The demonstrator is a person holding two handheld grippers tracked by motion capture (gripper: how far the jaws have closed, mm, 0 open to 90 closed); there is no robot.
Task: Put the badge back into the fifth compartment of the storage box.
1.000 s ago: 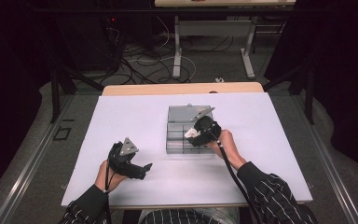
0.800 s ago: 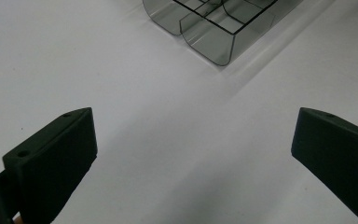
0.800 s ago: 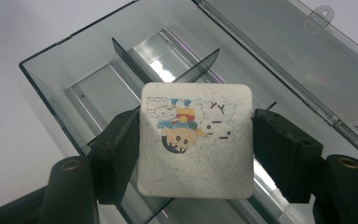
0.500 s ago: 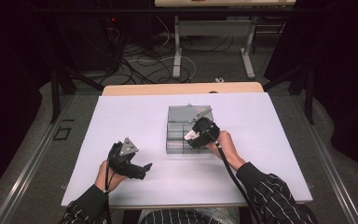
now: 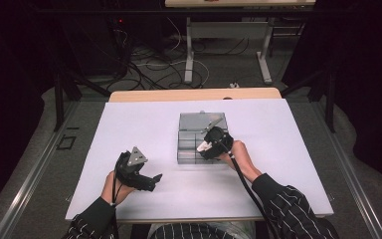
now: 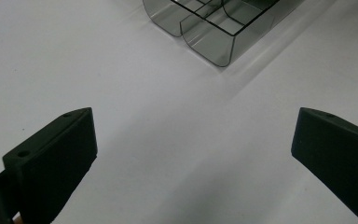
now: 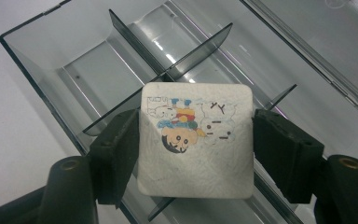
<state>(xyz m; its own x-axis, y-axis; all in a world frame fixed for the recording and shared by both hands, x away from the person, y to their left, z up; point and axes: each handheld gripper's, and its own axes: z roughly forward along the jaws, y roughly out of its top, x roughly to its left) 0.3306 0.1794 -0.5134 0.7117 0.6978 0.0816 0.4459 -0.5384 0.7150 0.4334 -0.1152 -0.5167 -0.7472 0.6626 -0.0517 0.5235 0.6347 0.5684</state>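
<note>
A clear grey plastic organiser box (image 5: 199, 137) with divided compartments and its lid laid open at the back sits mid-table. My right gripper (image 5: 205, 147) hovers over its near compartments, shut on a white square eraser (image 7: 196, 140) printed with cartoon figures; the pads press both its sides. Below the eraser lie the box's dividers (image 7: 168, 70). My left gripper (image 5: 155, 178) rests low over the white table near the front left, its jaws wide apart with bare table between them. The box's rounded near corner (image 6: 214, 42) lies ahead of the left jaws.
The white table (image 5: 129, 129) reaches a wooden strip (image 5: 194, 94) at the far edge. Beyond are a dark floor, cables and desk legs (image 5: 189, 50). Striped sleeves (image 5: 288, 209) come in from the bottom.
</note>
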